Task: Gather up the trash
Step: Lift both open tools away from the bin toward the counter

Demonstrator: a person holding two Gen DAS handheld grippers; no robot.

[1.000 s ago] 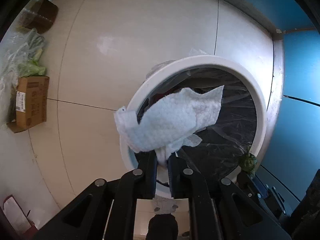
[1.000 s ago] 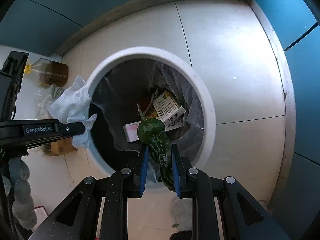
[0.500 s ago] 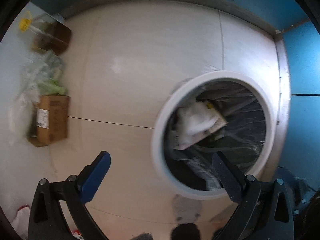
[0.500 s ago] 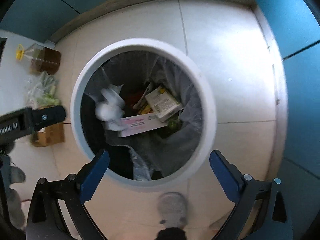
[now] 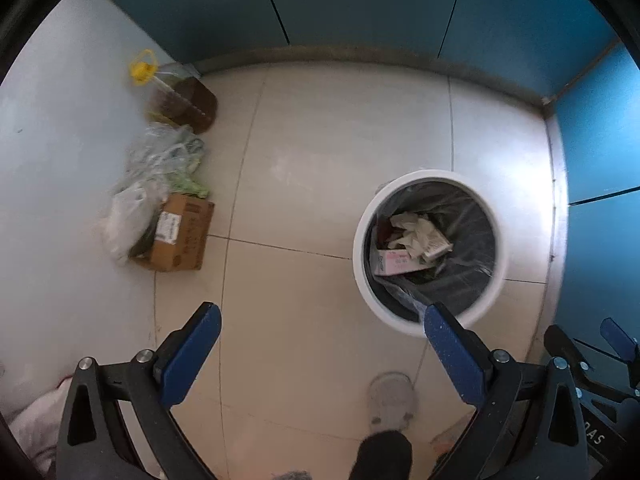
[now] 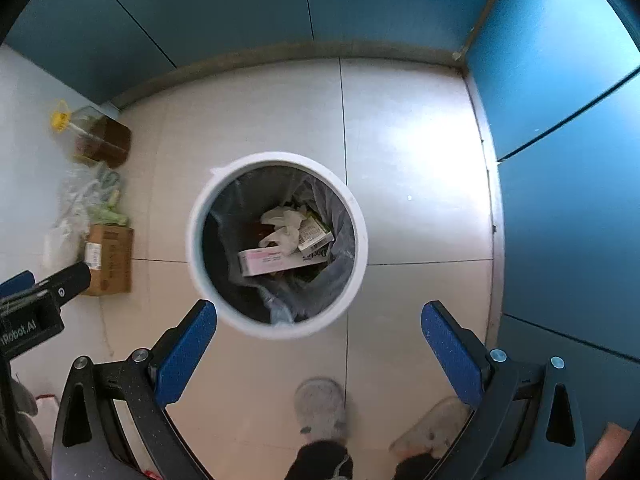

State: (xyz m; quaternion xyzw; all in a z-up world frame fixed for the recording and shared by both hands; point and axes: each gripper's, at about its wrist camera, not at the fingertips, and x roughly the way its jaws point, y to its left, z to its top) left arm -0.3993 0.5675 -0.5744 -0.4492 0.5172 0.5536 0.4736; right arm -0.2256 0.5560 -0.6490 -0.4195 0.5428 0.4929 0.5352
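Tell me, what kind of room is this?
Probably a kitchen corner or utility nook at home. There is a white trash bin with a liner on pale floor tiles, blue cabinet panels around it, and an oil jug and cardboard box by the wall.

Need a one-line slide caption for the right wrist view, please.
Right gripper, jaws wide and empty, above the white bin holding a crumpled tissue and cartons.

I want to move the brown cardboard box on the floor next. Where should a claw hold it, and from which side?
The brown cardboard box lies flat by the pale wall, its broad labelled face up, plastic bags against its wall side. Probably come from above and close on its two long edges, or on the free short end facing the tiled floor, away from the bags.
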